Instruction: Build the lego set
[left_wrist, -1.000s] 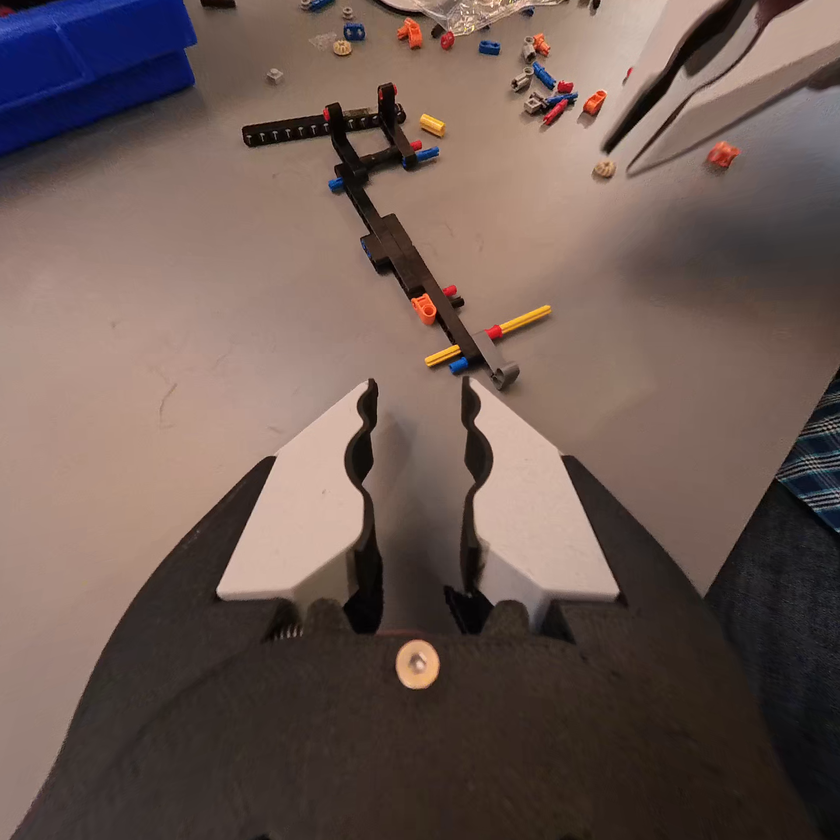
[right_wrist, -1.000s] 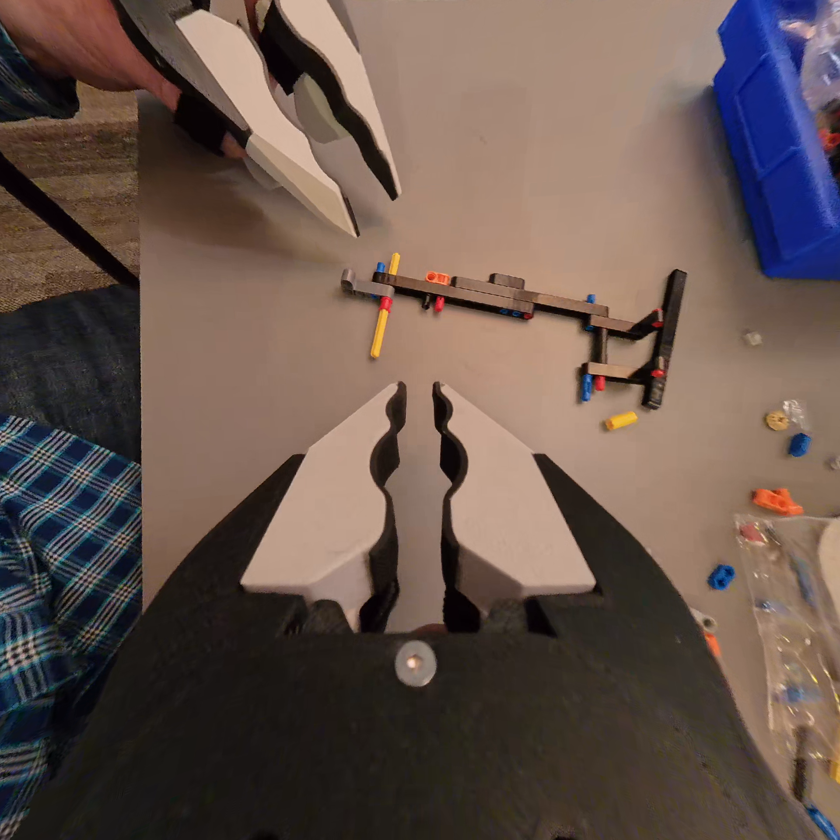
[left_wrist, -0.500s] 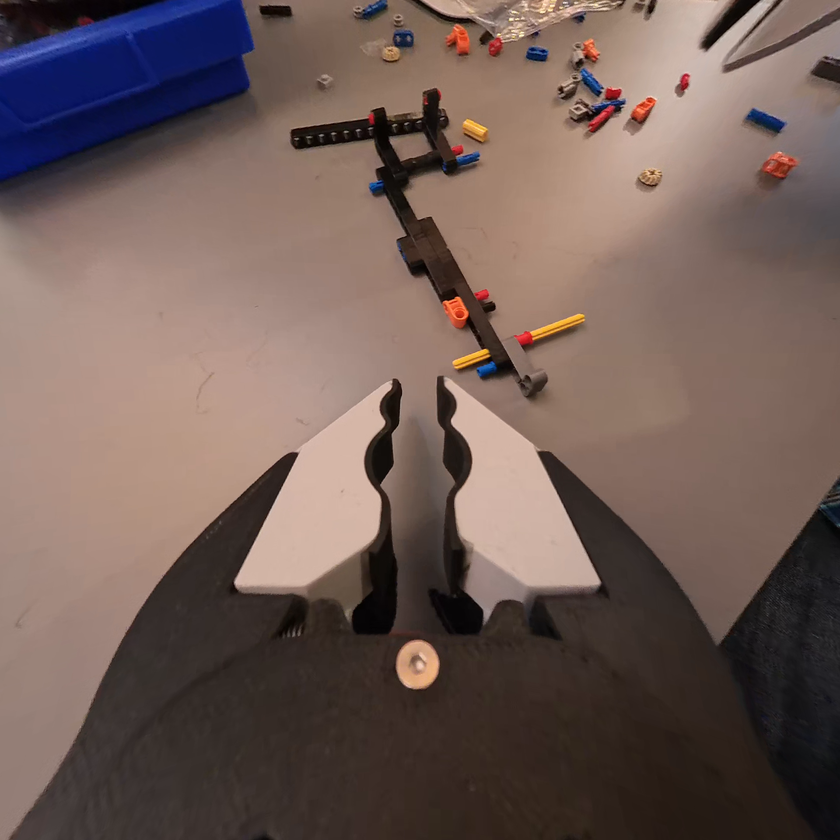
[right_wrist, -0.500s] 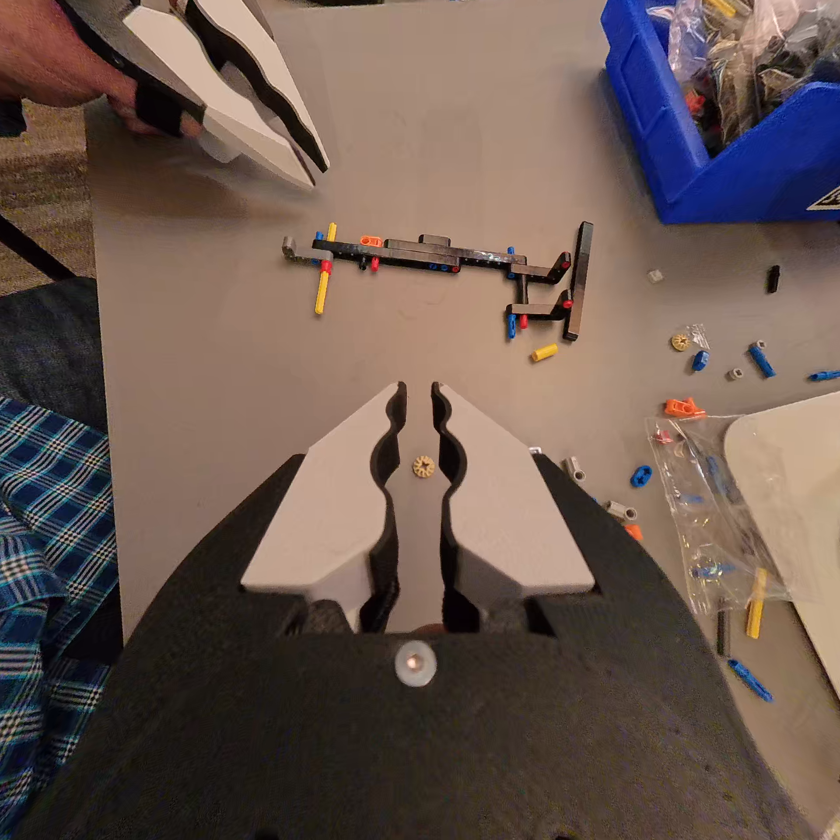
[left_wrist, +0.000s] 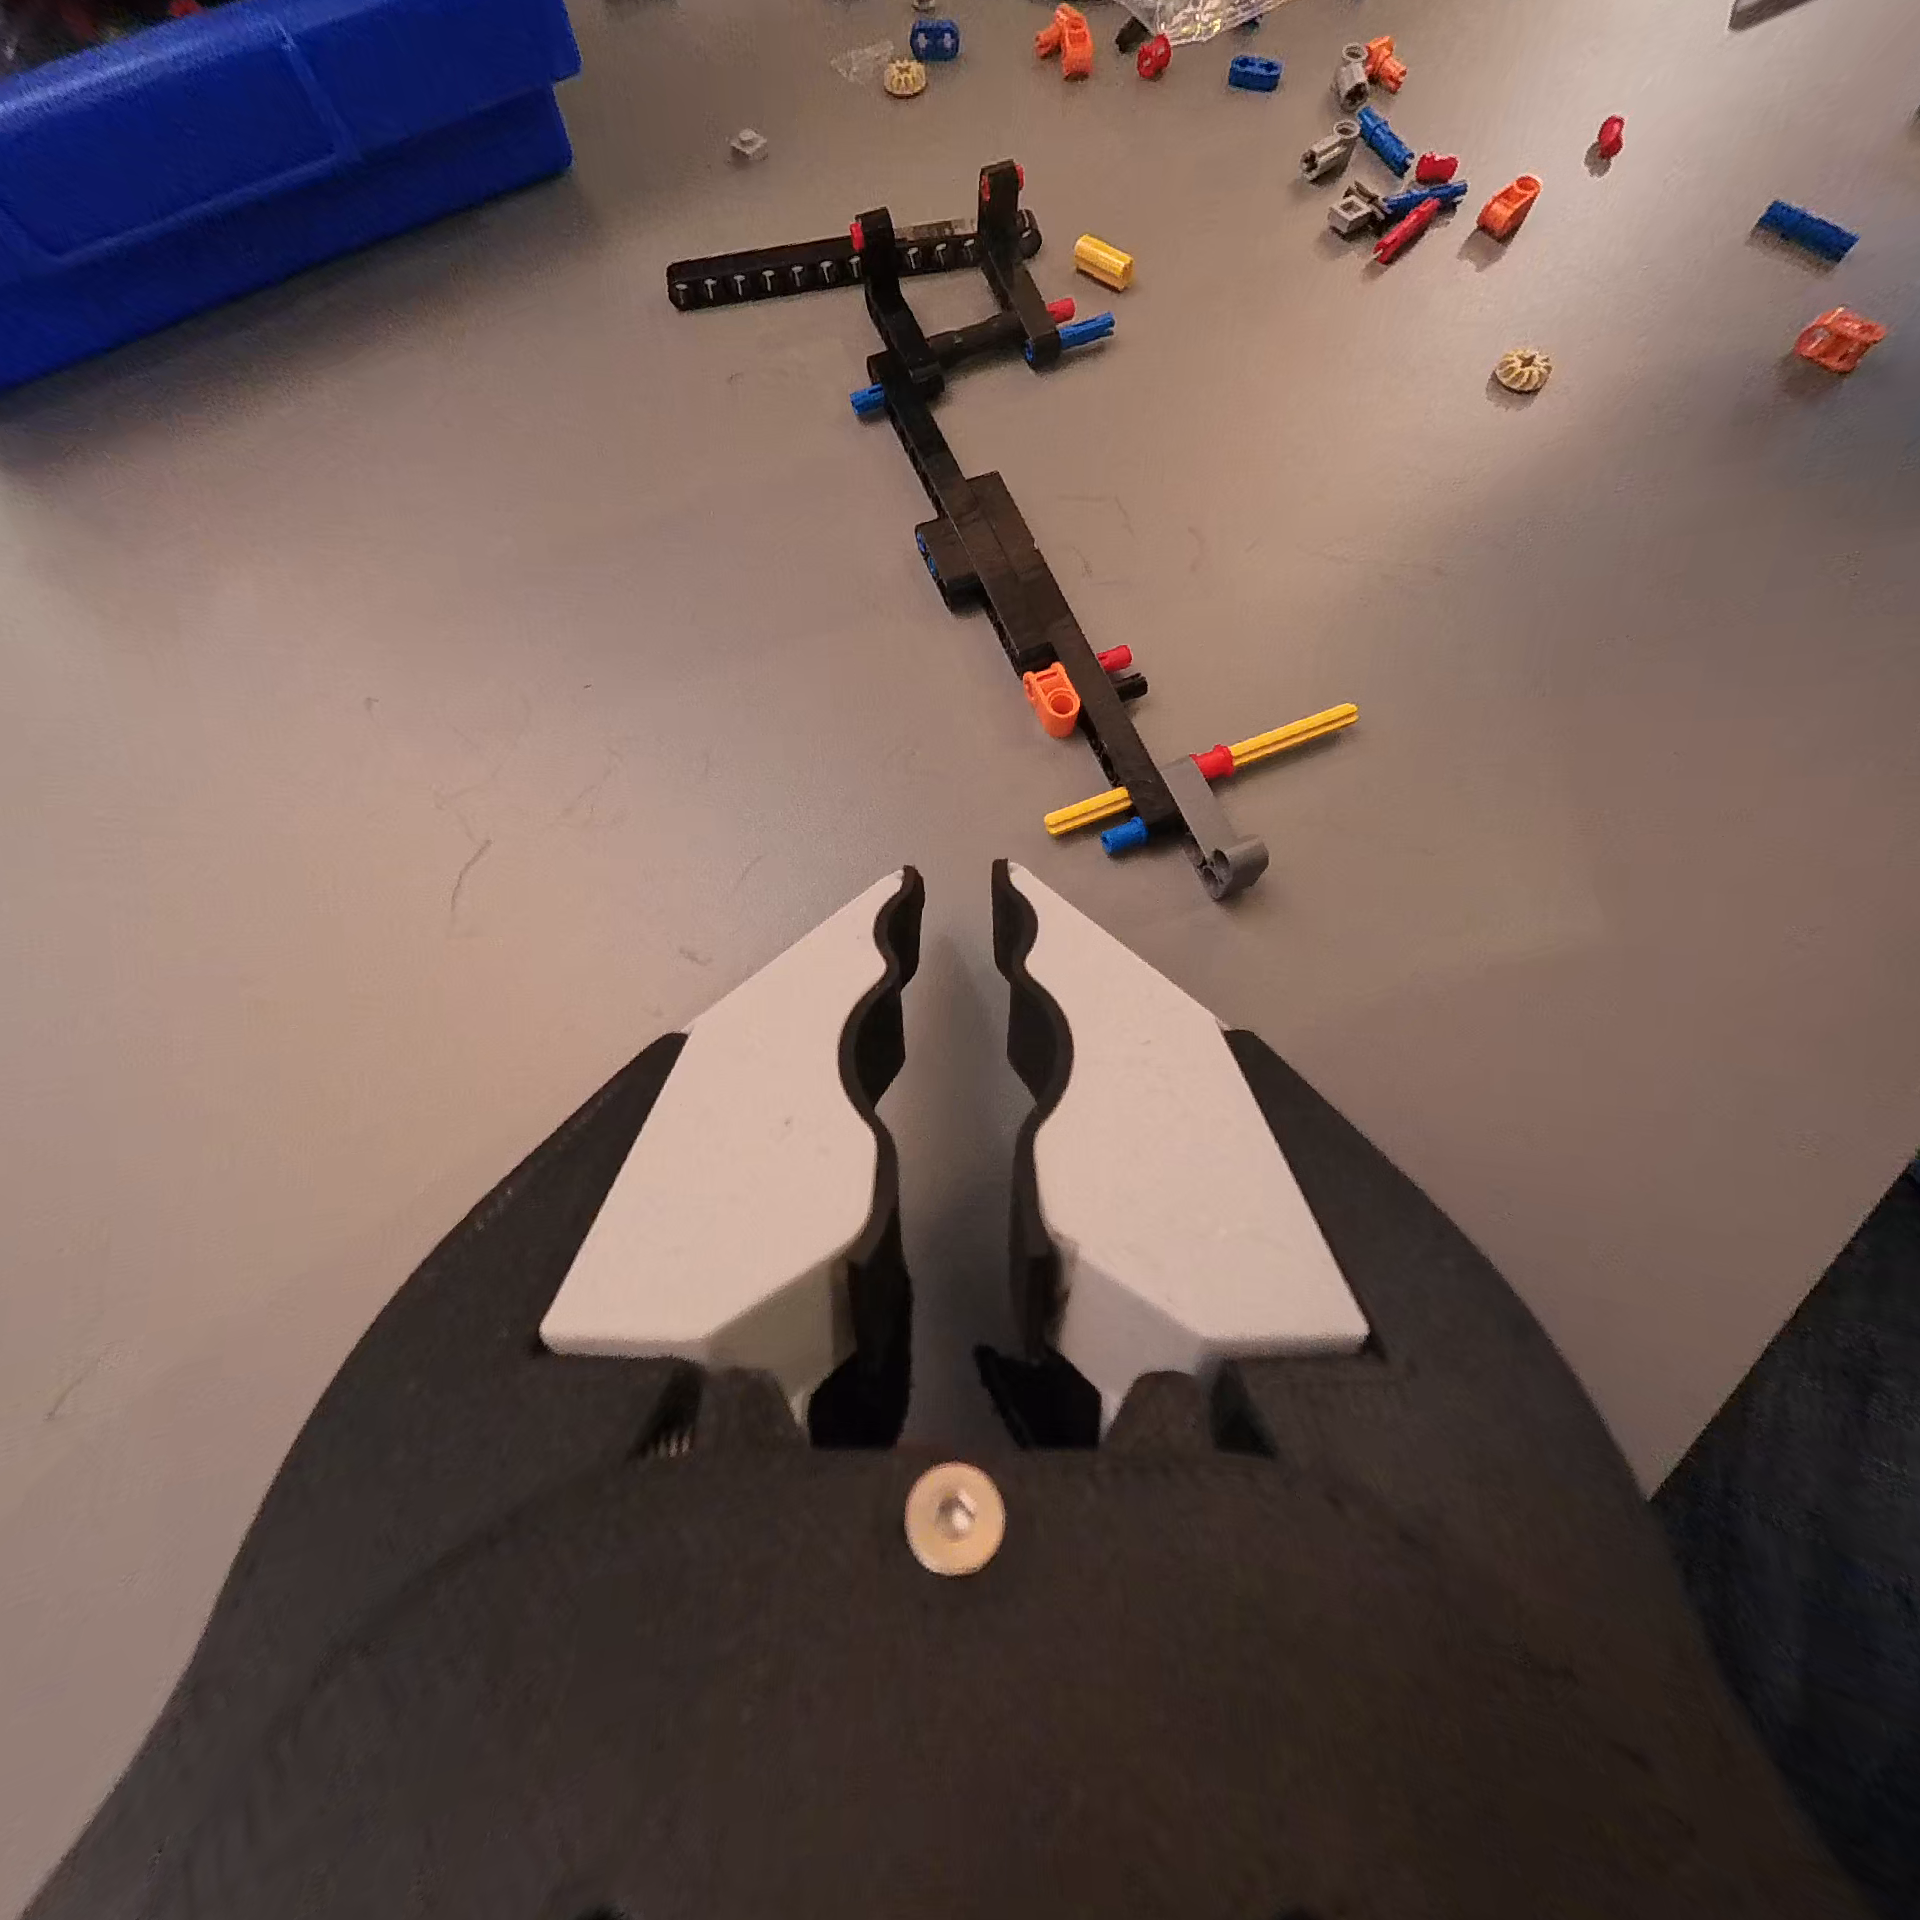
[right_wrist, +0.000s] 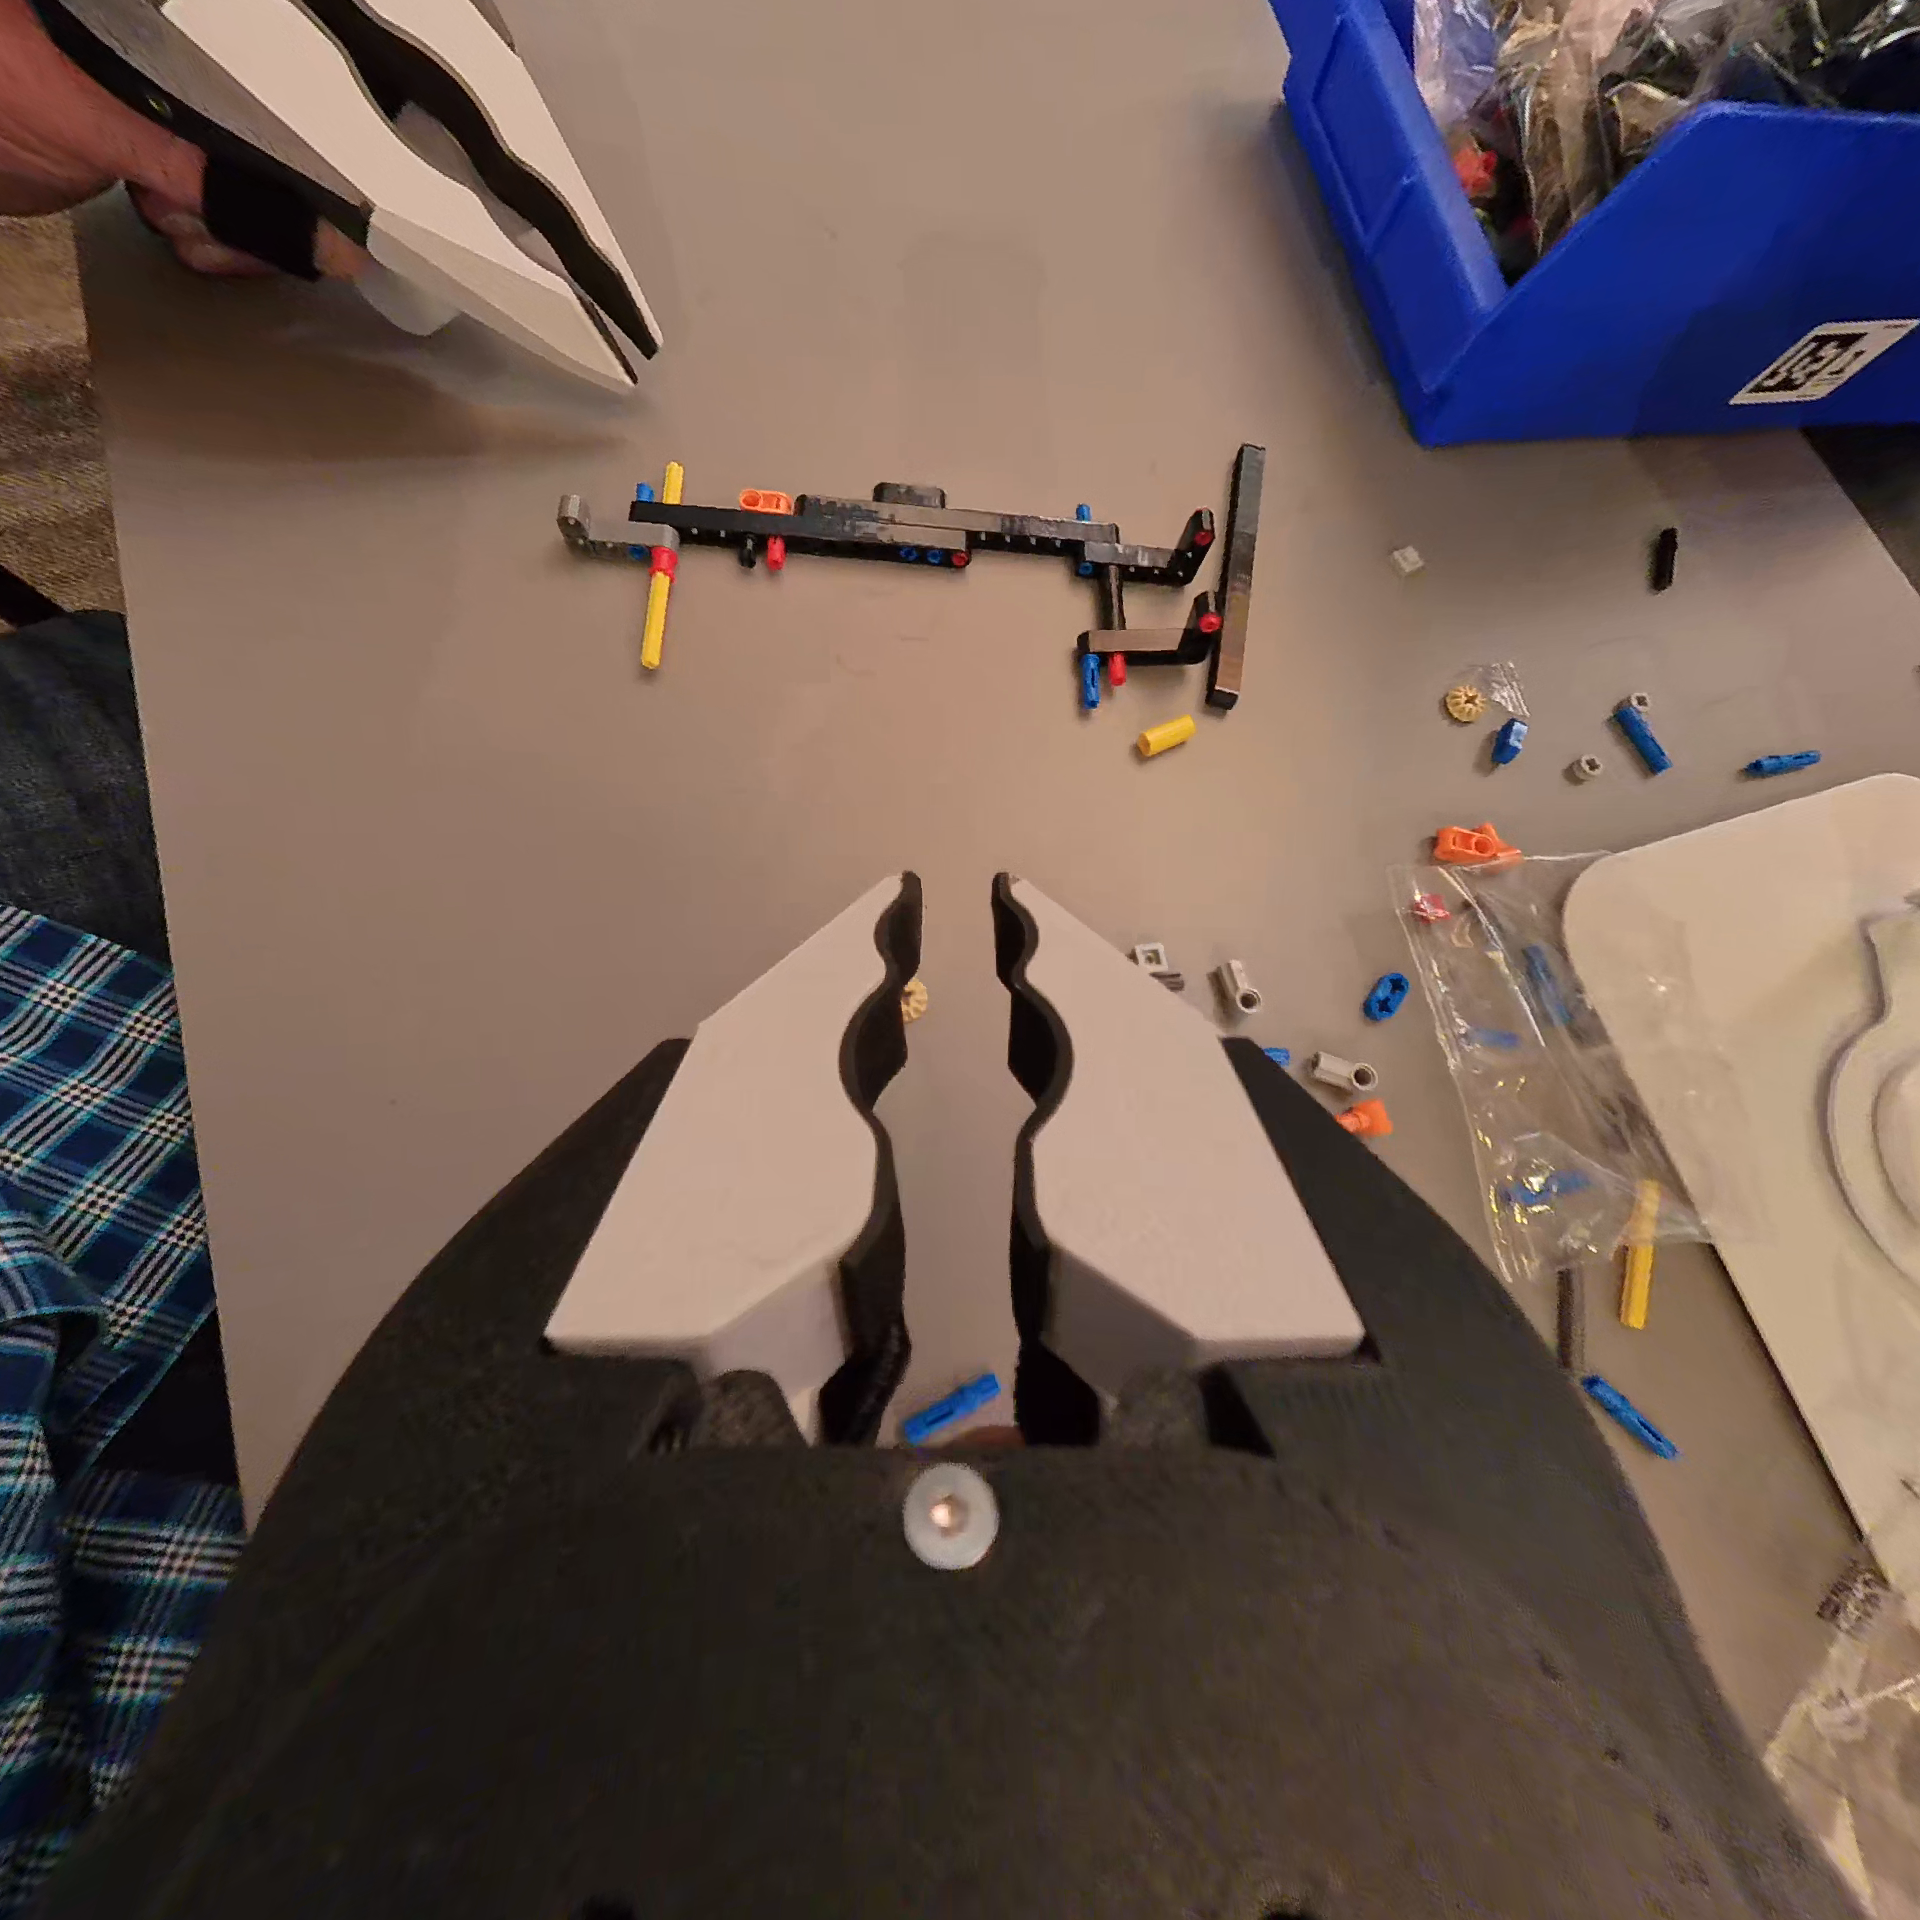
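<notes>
The right gripper (right_wrist: 951, 883) hangs over the grey table (right_wrist: 520, 883). Its two fingers have a small gap between them and hold nothing. Right under it lie tiny loose parts: a blue pin (right_wrist: 951, 1405) and a tan gear (right_wrist: 914, 1001). It looks like it is about to pick one. These bits are so small that they could slip out of the pinch or get knocked away. A clear plastic bag (right_wrist: 1527, 1091) of pins lies close by on its right, and a bump could push it around.

The left gripper (left_wrist: 956, 868) is also a little open and empty. It hovers just short of the lego build (left_wrist: 997, 551), not touching it.

The build is long and thin and lies flat in the middle of the table. Seen from the left gripper, it runs away toward the far side. Its near end is a grey piece (left_wrist: 1210, 826) with a yellow axle (left_wrist: 1288, 727) poking out sideways. Its far end has a black crossbar (left_wrist: 790, 275), so it looks like a T. A hard push on the near end could spin it or pop off the axle.

Farthest away sits a blue bin (right_wrist: 1621, 301) full of bagged parts.
</notes>
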